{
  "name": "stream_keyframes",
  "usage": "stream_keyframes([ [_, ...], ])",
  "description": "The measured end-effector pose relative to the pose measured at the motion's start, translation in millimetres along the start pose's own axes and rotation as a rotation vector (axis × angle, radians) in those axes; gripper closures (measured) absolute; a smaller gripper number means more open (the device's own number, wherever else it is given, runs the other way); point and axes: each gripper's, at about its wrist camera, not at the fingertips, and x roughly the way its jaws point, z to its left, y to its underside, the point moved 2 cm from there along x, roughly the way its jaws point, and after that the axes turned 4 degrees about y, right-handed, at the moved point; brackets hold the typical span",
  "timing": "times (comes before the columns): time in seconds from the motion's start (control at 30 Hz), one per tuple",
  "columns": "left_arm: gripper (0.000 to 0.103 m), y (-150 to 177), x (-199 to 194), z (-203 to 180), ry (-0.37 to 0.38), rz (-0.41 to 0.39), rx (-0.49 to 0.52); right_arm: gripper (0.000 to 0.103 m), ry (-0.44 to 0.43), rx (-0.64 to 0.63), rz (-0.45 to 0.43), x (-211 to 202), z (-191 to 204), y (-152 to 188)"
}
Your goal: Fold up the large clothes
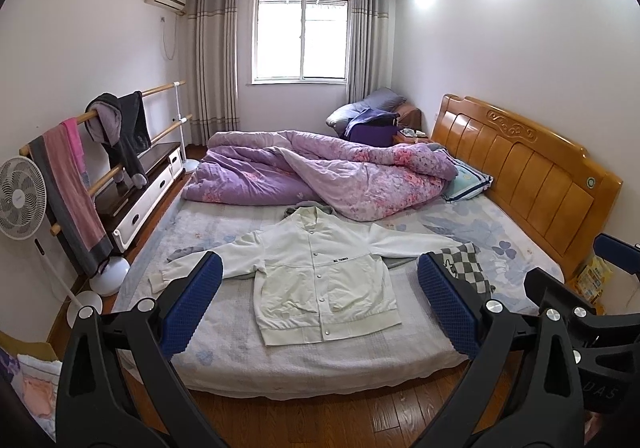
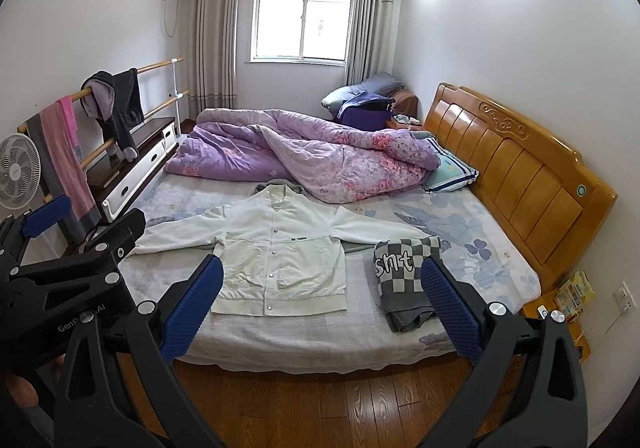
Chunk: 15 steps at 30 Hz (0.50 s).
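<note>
A white snap-button jacket (image 1: 320,272) lies flat, front up, sleeves spread, on the near half of the bed (image 1: 224,352); it also shows in the right wrist view (image 2: 276,256). A grey garment peeks from under its collar and right side. My left gripper (image 1: 320,272) is open and empty, held back over the floor, facing the jacket. My right gripper (image 2: 322,272) is open and empty, also back from the bed (image 2: 280,340). A folded grey-and-white checkered garment (image 2: 404,272) lies to the right of the jacket, also in the left wrist view (image 1: 468,260).
A crumpled purple floral quilt (image 1: 312,175) covers the far half of the bed. A wooden headboard (image 1: 520,171) stands on the right, a pillow (image 1: 466,177) beside it. A clothes rack (image 1: 100,151), a fan (image 1: 20,199) and a low cabinet (image 1: 140,191) stand on the left. The wooden floor (image 1: 320,420) lies in front.
</note>
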Motion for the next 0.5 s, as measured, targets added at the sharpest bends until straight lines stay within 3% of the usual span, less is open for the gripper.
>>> stream_keyframes([
  [0.5,0.005,1.1,11.4,0.7,0.001,-0.003,0.002,0.008,-0.005,0.001,0.003,0.6,-2.0,0.8],
])
